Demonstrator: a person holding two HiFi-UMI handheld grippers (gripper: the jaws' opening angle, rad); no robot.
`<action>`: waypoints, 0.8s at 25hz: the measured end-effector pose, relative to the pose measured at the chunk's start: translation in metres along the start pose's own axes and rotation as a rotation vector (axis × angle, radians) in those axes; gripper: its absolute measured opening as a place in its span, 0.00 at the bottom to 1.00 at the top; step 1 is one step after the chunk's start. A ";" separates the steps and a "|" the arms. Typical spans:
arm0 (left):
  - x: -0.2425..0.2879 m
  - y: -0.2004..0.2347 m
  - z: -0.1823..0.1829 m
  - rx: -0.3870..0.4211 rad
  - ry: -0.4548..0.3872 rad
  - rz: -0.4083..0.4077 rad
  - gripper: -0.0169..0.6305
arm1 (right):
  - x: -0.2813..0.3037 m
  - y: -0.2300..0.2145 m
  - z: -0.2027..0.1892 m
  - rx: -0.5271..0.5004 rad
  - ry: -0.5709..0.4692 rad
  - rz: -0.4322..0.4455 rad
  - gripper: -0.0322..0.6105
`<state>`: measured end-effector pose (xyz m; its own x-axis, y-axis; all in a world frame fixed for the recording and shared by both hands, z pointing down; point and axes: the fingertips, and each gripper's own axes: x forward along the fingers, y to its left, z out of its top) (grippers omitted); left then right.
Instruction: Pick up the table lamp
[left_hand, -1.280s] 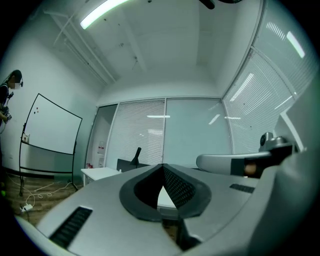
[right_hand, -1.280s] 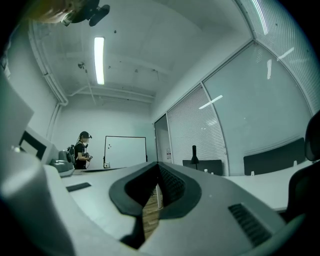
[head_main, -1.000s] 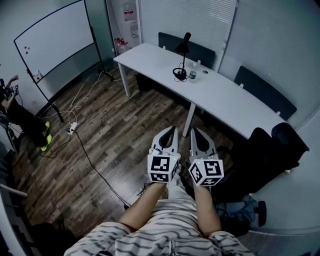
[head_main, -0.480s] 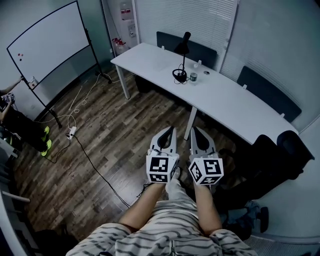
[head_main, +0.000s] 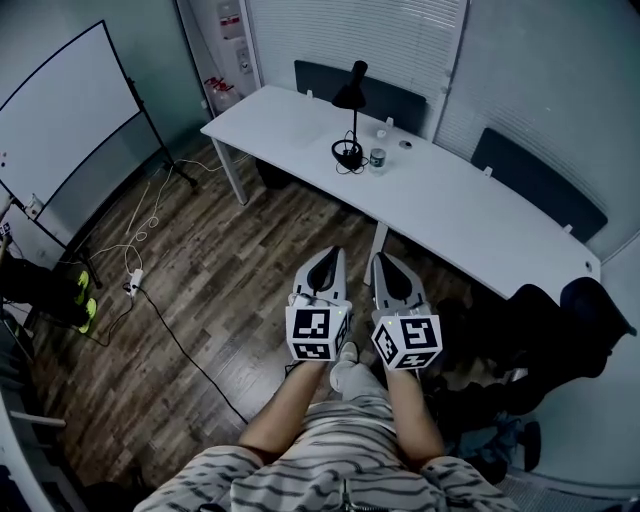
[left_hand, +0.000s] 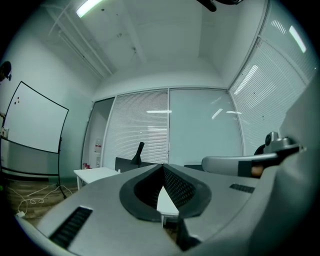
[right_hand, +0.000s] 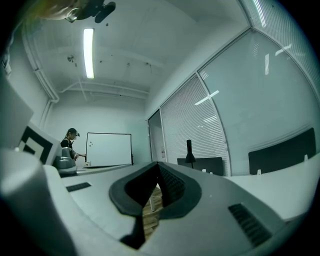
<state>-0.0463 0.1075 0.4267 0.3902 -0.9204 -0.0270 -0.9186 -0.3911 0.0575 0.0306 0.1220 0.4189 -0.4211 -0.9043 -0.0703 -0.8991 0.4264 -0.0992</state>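
Overhead, the left gripper (head_main: 328, 258) and right gripper (head_main: 386, 262) are held side by side above the wood floor (head_main: 200, 290), each with its jaws pressed together on nothing. The table lamp (head_main: 351, 105) stands on the white table (head_main: 470, 215), well apart from both. Against a second ago, table and lamp sit nearer the grippers, and the whiteboard (head_main: 60, 130) has slid toward the left edge.

Left gripper view: the tips meet, empty. The table lamp (left_hand: 138, 152) is small and dark, its base hidden behind the jaw.

Right gripper view: the jaws are likewise closed. The table lamp (right_hand: 189, 151) is far off, its foot cut off.
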 end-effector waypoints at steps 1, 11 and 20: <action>0.010 0.003 -0.002 -0.002 0.004 0.000 0.04 | 0.009 -0.006 -0.002 0.002 0.002 -0.001 0.07; 0.118 0.035 -0.001 0.013 0.035 0.009 0.04 | 0.106 -0.071 0.002 0.030 0.010 -0.003 0.07; 0.206 0.046 0.014 0.029 0.045 0.018 0.04 | 0.173 -0.126 0.025 0.008 -0.001 -0.008 0.07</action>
<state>-0.0095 -0.1001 0.4099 0.3754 -0.9267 0.0189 -0.9267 -0.3748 0.0285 0.0743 -0.0875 0.3940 -0.4137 -0.9077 -0.0707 -0.9015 0.4193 -0.1075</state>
